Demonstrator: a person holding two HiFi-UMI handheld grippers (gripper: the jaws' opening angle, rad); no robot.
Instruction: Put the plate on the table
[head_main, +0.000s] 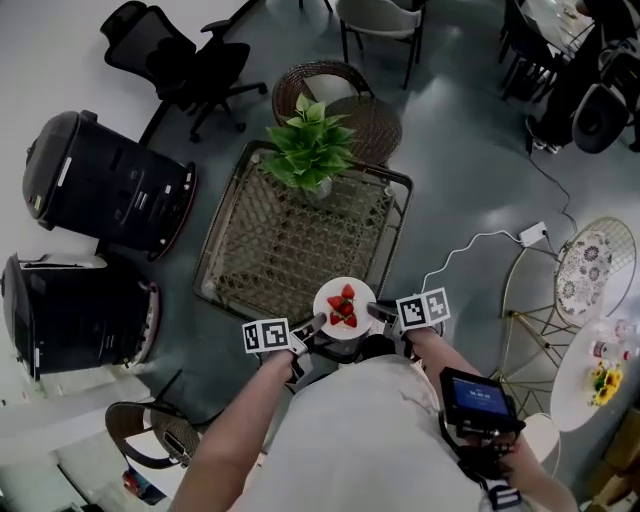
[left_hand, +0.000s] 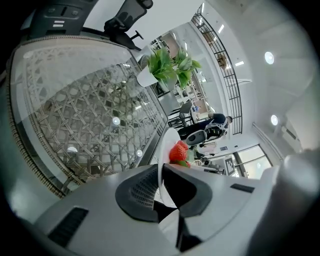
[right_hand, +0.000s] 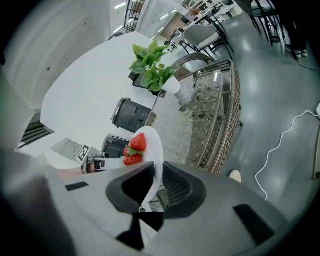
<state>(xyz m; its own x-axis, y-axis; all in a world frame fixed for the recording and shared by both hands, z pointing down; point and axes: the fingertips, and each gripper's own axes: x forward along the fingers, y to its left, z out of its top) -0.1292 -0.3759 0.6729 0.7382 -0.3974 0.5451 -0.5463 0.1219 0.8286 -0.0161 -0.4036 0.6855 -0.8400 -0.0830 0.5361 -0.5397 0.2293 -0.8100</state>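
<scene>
My left hand-held gripper (head_main: 316, 324) and right hand-held gripper (head_main: 380, 312) each clamp the rim of the plate (head_main: 362, 298) — I judge it hangs over the near edge of the tabletop (head_main: 280, 240), not yet set down.

I see my right gripper (right_hand: 156, 176) with its fingers (right_hand: 183, 187) pressed on both faces of the white plate (right_hand: 153, 141), which it holds edge-on by the rim. Strawberries (right_hand: 135, 148) sit on the plate's left face. Beyond is the glass-over-wicker tabletop (right_hand: 212, 102), with a potted plant (right_hand: 153, 65) at its far end.
</scene>
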